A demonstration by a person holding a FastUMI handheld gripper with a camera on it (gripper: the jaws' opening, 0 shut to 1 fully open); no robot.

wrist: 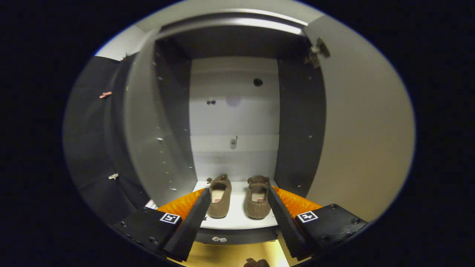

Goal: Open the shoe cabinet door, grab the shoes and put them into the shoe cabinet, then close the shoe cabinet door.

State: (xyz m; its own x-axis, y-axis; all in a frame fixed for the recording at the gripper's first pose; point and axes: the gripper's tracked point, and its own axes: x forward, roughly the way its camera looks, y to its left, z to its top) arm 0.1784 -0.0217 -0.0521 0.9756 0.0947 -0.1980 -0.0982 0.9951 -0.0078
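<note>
- The tool (237, 200) is standing wide open, its two fingers spread far apart and pressing on nothing.
- The shoe cabinet (233, 111) is standing open straight ahead, its pale back panel and darker side walls facing the camera.
- The shoe cabinet door (363, 141) is swinging out on the right side, a large pale panel reaching toward the camera, with a metal hinge (317, 50) showing near its upper corner.
- A second pale panel (148, 126) is standing on the left side of the opening; whether it is another door or a side wall is hard to tell.
- Two brown fuzzy shoes are sitting side by side on the white bottom shelf (237, 220), toes pointing toward the back of the cabinet.
- The left shoe (219, 196) is lying just beside the left finger's tip, and the right shoe (257, 198) is lying just beside the right finger's tip; both are sitting in the gap between the fingers, a little ahead, and whether either is touching a finger cannot be told.
- A narrow strip of shelf is showing between the two shoes.
- Below the cabinet's front edge, a yellowish wooden floor (222, 256) is showing, with a small brown object (256, 262) lying on it nearest the camera, too cropped to identify.
</note>
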